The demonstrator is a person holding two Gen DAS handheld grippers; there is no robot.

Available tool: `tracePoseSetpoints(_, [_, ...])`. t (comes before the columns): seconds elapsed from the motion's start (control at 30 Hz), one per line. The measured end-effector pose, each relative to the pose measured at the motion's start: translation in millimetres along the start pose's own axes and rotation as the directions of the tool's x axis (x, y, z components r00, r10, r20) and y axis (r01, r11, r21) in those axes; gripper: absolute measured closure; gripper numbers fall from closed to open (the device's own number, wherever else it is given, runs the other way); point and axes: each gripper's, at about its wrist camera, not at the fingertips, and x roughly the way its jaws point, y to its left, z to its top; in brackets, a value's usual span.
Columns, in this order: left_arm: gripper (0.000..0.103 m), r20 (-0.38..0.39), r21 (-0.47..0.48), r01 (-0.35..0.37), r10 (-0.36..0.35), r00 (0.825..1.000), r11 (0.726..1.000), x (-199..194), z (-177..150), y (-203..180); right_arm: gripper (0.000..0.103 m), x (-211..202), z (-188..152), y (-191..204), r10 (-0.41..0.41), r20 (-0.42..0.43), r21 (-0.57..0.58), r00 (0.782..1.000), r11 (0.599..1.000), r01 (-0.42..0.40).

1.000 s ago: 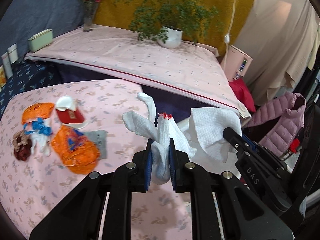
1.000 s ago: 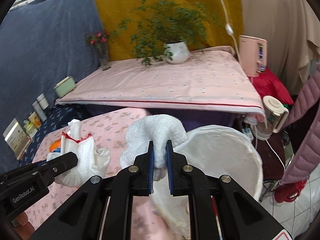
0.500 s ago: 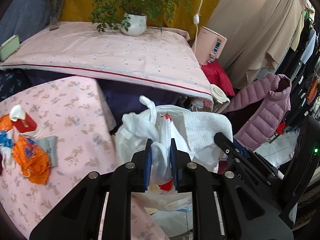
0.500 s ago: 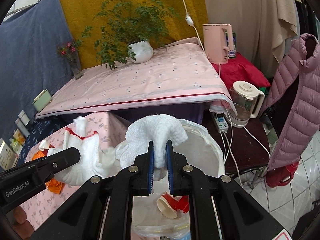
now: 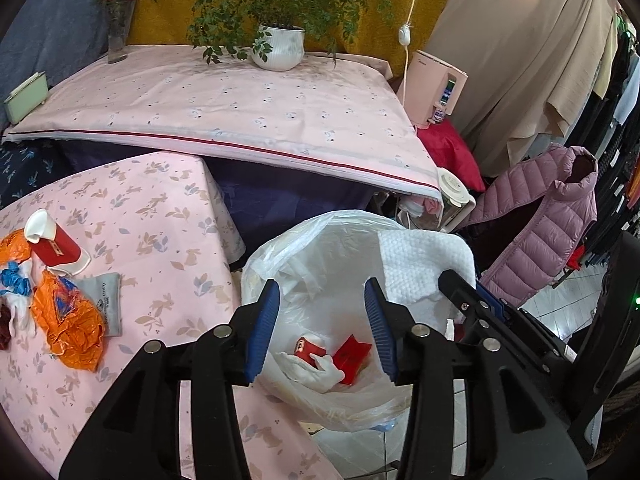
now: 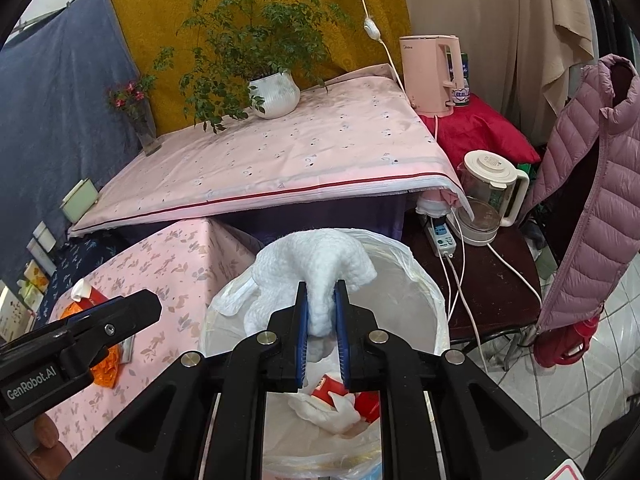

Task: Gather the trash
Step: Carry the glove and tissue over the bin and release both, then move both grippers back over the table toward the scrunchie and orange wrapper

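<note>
My left gripper [image 5: 322,286] hangs over the white bin bag [image 5: 280,248]; its jaws are opening and nothing is between them. The white crumpled trash with red edges [image 5: 316,364] lies at the bottom of the bag beside red packaging [image 5: 354,356]. My right gripper [image 6: 320,292] is over the same bag [image 6: 420,280]. Its pads still press on a white paper towel [image 6: 316,256] as the jaws begin opening. On the pink table [image 5: 160,240] lie a red cup [image 5: 52,244], an orange wrapper [image 5: 68,328], a grey packet [image 5: 104,300] and a blue-and-white scrap [image 5: 16,284].
A raised pink-covered surface [image 5: 240,112] behind carries a potted plant [image 5: 278,48] and a vase [image 5: 118,36]. Right of the bag stand a glass kettle [image 6: 490,196], a power strip with cables [image 6: 440,240], a pink kettle [image 6: 432,76] and a pink puffer jacket [image 6: 592,200].
Both grippers swung right from the table to above the bin bag. The left jaws spread and the white-and-red trash dropped into the bag. The right gripper kept its towel.
</note>
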Motion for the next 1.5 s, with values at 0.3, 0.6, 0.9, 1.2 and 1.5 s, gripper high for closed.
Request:
tracePoseSetpoints(0.3, [0.048,0.019,-0.029,-0.05,0.051,0.999,0.998,-5.2,-3.0,15.9,0.068,-0.5,0.6,13.6,0.006,0.014,-0.015,1.0,1.0,-0.006])
tracePoseSetpoints(0.6, [0.046,0.021,-0.078,-0.077,0.079,0.997,0.994,-11.8,-7.6,36.9,0.061,-5.8,3.8,30.1,0.021,0.03,-0.036,0.999,0.999,-0.02])
tracePoseSetpoints(0.9, [0.039,0.038,-0.142,-0.122,0.129,0.991,0.982,-26.3,-14.8,69.6,0.056,-7.0,-2.5,64.1,0.067,0.012,-0.089,0.998,0.994,-0.066])
tracePoseSetpoints(1.2, [0.035,0.047,-0.224,-0.22,0.236,0.971,0.949,-48.2,-27.3,121.0,0.053,-4.9,-13.9,119.1,0.12,-0.02,-0.168,0.993,0.978,-0.122])
tracePoseSetpoints(1.5, [0.034,0.039,-0.333,-0.335,0.368,0.929,0.882,-77.0,-46.3,195.3,0.053,3.7,-29.4,177.9,0.19,-0.084,-0.238,0.978,0.949,-0.205])
